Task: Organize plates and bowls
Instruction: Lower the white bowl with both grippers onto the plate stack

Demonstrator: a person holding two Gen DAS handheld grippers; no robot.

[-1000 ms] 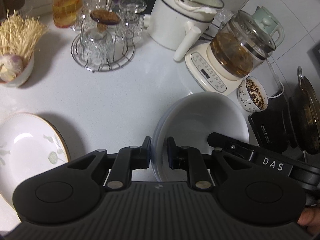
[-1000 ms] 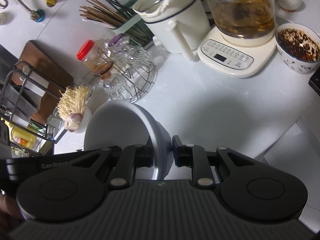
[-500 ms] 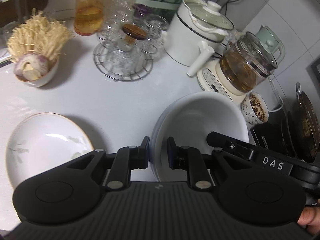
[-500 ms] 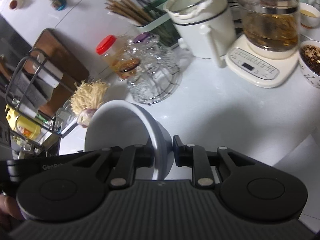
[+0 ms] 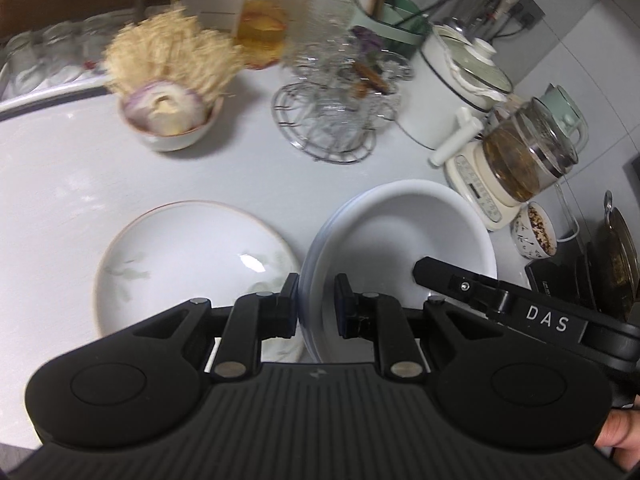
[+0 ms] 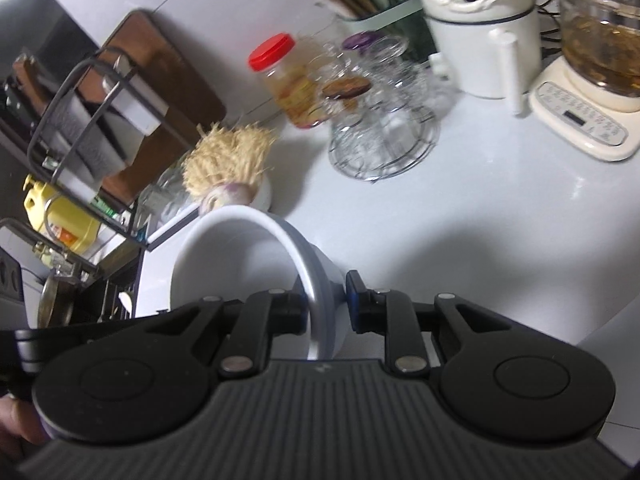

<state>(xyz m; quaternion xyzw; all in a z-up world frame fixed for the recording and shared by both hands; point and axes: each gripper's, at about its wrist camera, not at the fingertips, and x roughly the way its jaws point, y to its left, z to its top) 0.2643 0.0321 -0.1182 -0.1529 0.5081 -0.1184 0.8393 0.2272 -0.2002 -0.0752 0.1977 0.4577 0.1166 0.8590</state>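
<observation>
Not done yet: white bowl (image 5: pixel 404 236) up off the counter (image 5: pixel 60 184), pinched at its near rim by the left tool (image 5: pixel 317 304) and at the other side by the right tool (image 6: pixel 327 304), with nothing inside. Flowered plate (image 5: pixel 188 264) flat and bare just left of it, maybe the next stop. Far left, small bowl (image 5: pixel 172 136) full of onion and pale stringy stuff; far right, little cup (image 5: pixel 536 236) with dark bits.
</observation>
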